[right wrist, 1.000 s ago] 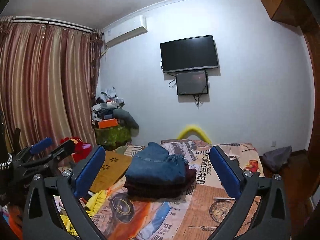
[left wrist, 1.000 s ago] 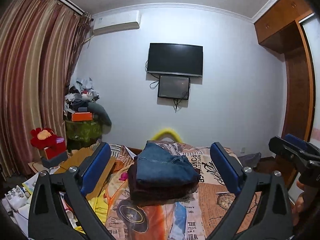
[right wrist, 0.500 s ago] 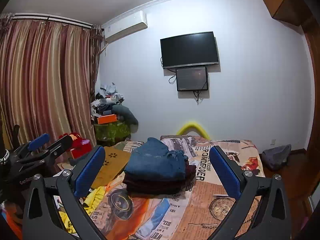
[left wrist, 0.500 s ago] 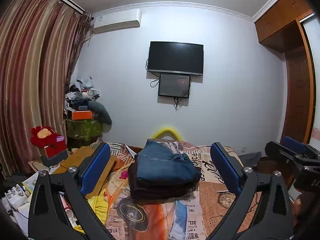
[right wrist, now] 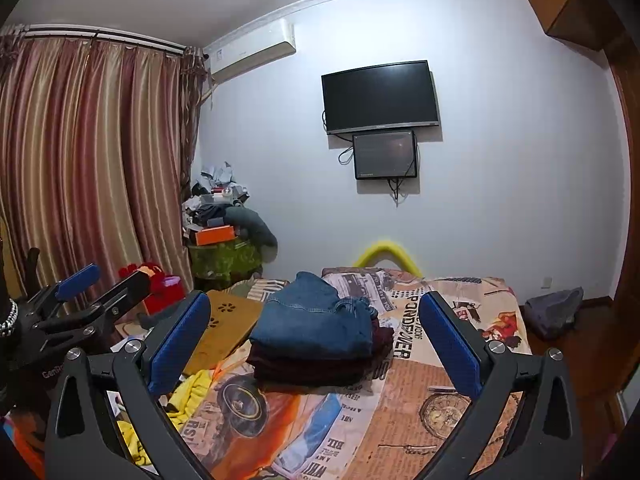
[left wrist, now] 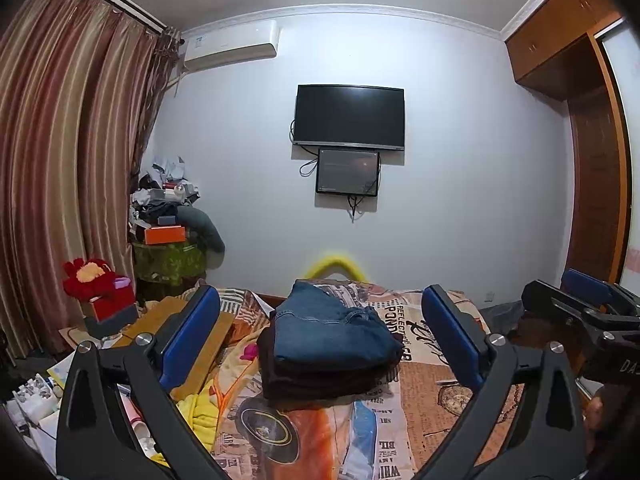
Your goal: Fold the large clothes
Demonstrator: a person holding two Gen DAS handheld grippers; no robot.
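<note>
A bedroom with a striped curtain (left wrist: 60,160) and a wall television (left wrist: 349,116) holds a bed (right wrist: 440,380) under a newsprint-pattern cover. Mid-bed lie folded jeans (left wrist: 332,330) atop a dark maroon garment (left wrist: 320,380), their long axis pointing toward the wall. The left hand-held gripper (left wrist: 320,340) and the right hand-held gripper (right wrist: 316,340) hover spread wide, empty.

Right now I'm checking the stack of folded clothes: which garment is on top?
The blue jeans are on top; the dark maroon garment lies folded beneath them on the bed.
</note>
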